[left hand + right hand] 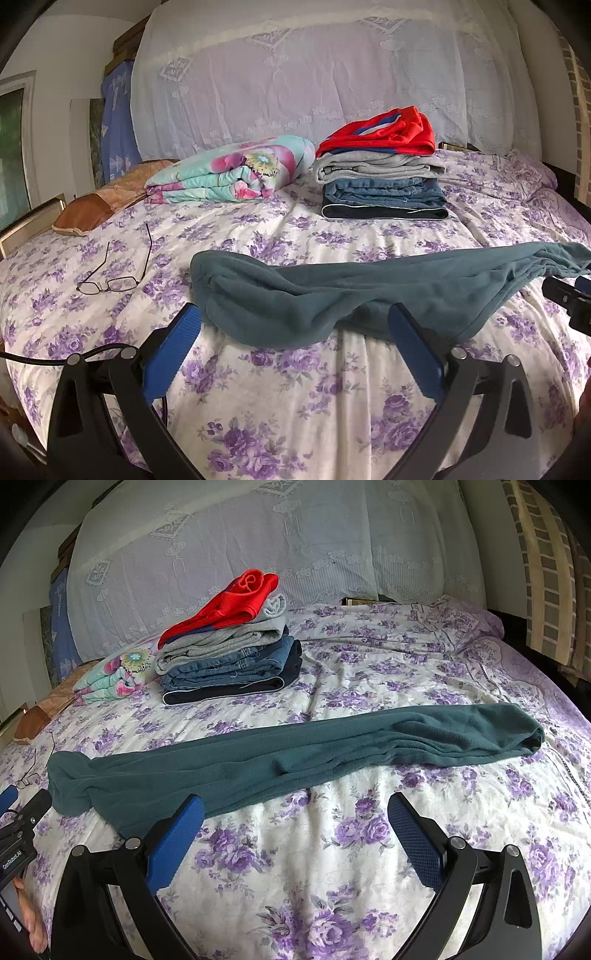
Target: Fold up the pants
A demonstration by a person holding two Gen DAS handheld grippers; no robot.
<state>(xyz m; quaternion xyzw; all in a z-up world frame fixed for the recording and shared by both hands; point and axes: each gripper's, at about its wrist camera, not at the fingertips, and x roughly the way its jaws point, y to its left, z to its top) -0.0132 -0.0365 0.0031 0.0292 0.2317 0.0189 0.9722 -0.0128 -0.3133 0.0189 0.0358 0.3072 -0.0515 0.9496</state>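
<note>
Halfway, by the look of it: teal pants (280,760) laid leg-on-leg in one long strip across the bed (369,849), nearer than the clothes stack (229,661), cross-folds still undone, left claw (293,325) and right claw (295,812) both wide open, empty.

pants: in the left wrist view the teal pants (369,295) run out past the right picture edge, so that end is cut off
right gripper: only a black and blue part (569,299) shows at the right picture edge in the left wrist view; its jaws are out of sight there
glasses: in the right wrist view the glasses (26,780) near the bed's left edge are too small to make out, partly behind the left gripper (22,812)
folded stack: its lower layers (384,192) show edges only
</note>
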